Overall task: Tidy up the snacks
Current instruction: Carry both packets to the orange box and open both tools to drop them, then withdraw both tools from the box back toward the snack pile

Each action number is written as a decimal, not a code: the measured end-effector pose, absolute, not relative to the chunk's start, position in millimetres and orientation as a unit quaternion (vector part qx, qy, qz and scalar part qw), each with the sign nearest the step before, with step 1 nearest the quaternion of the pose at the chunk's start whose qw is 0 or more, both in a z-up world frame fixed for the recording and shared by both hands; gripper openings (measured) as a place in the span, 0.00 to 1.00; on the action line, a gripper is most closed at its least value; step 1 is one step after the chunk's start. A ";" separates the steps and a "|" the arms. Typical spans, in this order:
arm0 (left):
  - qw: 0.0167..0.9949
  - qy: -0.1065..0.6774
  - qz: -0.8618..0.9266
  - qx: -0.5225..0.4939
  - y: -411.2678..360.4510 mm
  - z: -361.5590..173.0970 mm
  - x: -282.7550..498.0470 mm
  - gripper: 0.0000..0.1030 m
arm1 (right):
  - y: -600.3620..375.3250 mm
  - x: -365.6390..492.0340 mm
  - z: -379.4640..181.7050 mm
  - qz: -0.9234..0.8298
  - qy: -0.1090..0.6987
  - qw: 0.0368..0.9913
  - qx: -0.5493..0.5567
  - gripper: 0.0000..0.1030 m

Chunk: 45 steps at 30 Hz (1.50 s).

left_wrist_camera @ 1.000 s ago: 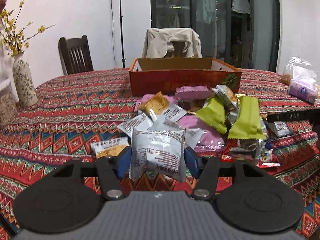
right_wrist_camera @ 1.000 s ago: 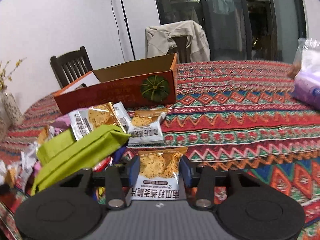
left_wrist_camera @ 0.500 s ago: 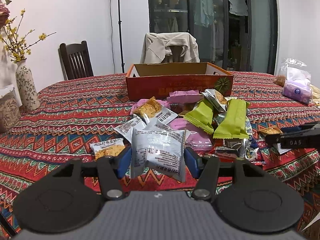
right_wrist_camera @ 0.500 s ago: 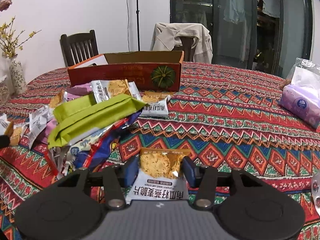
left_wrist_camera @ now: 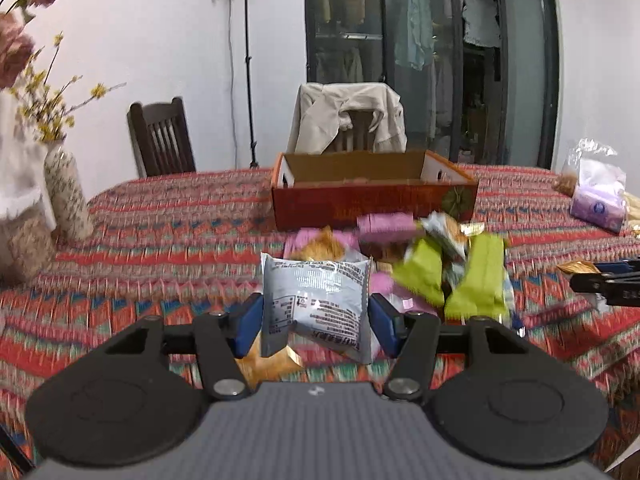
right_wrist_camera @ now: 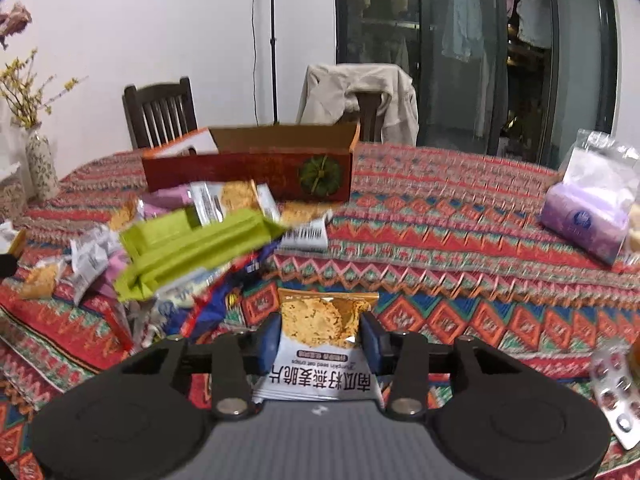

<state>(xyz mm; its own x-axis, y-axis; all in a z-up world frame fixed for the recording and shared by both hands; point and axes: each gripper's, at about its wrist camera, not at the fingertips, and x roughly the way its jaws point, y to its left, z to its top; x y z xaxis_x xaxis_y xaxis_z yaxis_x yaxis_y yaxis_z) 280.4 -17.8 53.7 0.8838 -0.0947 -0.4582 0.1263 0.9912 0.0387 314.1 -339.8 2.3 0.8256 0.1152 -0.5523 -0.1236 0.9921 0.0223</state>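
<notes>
I had a packet in each pair of tongs. My left tongs (left_wrist_camera: 316, 316) were clamped on a silver snack packet (left_wrist_camera: 316, 312), printed back facing me, lifted clear of the counter (left_wrist_camera: 160, 240) with its striped cloth. My right tongs (right_wrist_camera: 320, 338) were closed on a pumpkin seed oat crisps packet (right_wrist_camera: 324, 340), pinched across its clear window so the crisps showed, its white printed end hanging down toward me.

The open cardboard box (left_wrist_camera: 374, 200) sat on the far side of the counter, straight ahead of the left tongs and a little left of centre from the right. Between me and it lay the loose heap: two green packets (left_wrist_camera: 476, 276), a pink wrapper (left_wrist_camera: 386, 224), and more crisp packets near the box front. The box interior looked empty as far as I could see, though its floor was mostly hidden by the front wall.

I judged this the carrying step, both pickups done and neither packet yet delivered. The next move called for bringing each packet forward over the heap, high enough to clear the box's front wall, and letting go only once above the opening.
</notes>
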 end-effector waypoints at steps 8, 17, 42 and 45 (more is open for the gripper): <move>0.973 0.210 -0.096 0.012 5.5 128.2 384.7 0.57 | -341.5 341.1 74.5 0.114 0.239 0.964 -0.019 0.40; 0.956 0.273 -0.107 0.022 -14.1 149.3 590.8 0.57 | -340.2 500.9 163.2 0.150 0.231 0.961 -0.033 0.40; 0.900 0.429 -0.055 0.057 -57.5 57.5 778.7 0.79 | -257.7 793.1 16.6 0.036 0.418 0.892 -0.167 0.56; 0.905 0.419 -0.057 0.047 -47.0 83.8 754.9 0.82 | -269.4 778.0 40.0 0.043 0.403 0.903 -0.143 0.56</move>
